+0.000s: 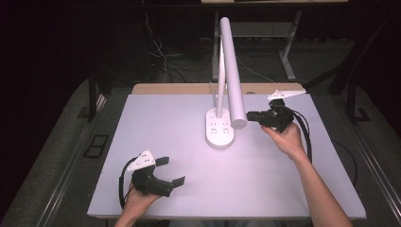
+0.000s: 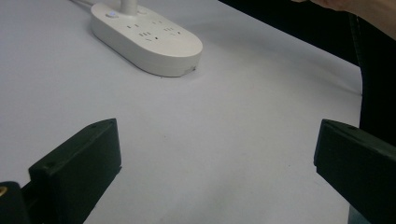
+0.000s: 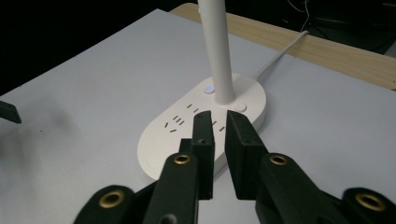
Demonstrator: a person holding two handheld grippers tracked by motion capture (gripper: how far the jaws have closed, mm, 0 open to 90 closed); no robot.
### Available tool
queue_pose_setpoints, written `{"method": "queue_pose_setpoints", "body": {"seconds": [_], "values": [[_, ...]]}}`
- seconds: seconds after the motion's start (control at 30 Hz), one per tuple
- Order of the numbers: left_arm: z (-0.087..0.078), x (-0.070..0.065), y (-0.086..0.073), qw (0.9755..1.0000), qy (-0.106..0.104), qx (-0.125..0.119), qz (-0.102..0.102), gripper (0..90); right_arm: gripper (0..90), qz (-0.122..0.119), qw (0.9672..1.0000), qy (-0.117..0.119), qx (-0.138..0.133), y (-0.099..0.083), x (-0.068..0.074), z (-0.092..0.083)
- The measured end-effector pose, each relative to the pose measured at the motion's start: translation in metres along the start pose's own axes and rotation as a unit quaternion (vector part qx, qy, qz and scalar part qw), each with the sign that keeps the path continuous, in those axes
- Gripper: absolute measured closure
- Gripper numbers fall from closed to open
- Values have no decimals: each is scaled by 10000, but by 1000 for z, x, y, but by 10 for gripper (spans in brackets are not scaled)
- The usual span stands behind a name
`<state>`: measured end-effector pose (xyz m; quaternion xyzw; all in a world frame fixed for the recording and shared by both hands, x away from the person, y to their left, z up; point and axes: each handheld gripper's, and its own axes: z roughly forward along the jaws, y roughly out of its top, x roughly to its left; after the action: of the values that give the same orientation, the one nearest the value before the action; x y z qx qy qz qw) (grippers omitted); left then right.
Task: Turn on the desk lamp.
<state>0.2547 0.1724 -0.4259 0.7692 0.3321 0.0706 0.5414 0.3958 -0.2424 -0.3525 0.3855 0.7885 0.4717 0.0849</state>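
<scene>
A white desk lamp stands mid-table on an oval base (image 1: 220, 131) with sockets on its top; its long tube head (image 1: 232, 71) slants toward the near right. My right gripper (image 1: 249, 115) hovers just right of the head's lower end. In the right gripper view its jaws (image 3: 219, 116) stand almost together with nothing between them, pointing at the base (image 3: 187, 126) and the upright pole (image 3: 217, 46). My left gripper (image 1: 172, 171) rests low near the front left, wide open and holding nothing. From the left gripper (image 2: 217, 158), the base (image 2: 149, 37) lies ahead and far off.
The white tabletop (image 1: 189, 198) has a wooden strip (image 1: 179, 88) along its back edge. A white cord (image 3: 280, 51) runs from the lamp base toward the back. A small blue light (image 3: 208, 88) glows beside the pole. The surroundings are dark, with table legs and cables on the floor.
</scene>
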Motion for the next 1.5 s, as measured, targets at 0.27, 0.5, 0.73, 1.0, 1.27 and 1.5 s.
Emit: {"method": "queue_pose_setpoints", "body": {"seconds": [0.27, 0.5, 0.73, 1.0, 1.27, 1.5], "values": [[0, -1, 0, 10000, -1, -3, 5, 0, 630, -16, 10000, -47, -53, -6, 11, -11], [0, -1, 0, 10000, -2, -13, -13, 0, 380, 105, 9998, -100, -142, -17, 21, -22], [0, -1, 0, 10000, -4, -11, -9, 0, 82, 199, 9995, -180, -193, -32, 29, -33], [1, -2, 1, 10000, -24, -4, 22, 0, 4, 338, 9990, -104, -270, -56, 32, -47], [2, -2, 1, 10000, -38, 4, 32, 0, 4, 445, 9986, -120, -267, -75, 34, -58], [2, -2, 1, 10000, -39, 8, 31, 0, 4, 492, 9981, -163, -344, -92, 38, -69]]}}
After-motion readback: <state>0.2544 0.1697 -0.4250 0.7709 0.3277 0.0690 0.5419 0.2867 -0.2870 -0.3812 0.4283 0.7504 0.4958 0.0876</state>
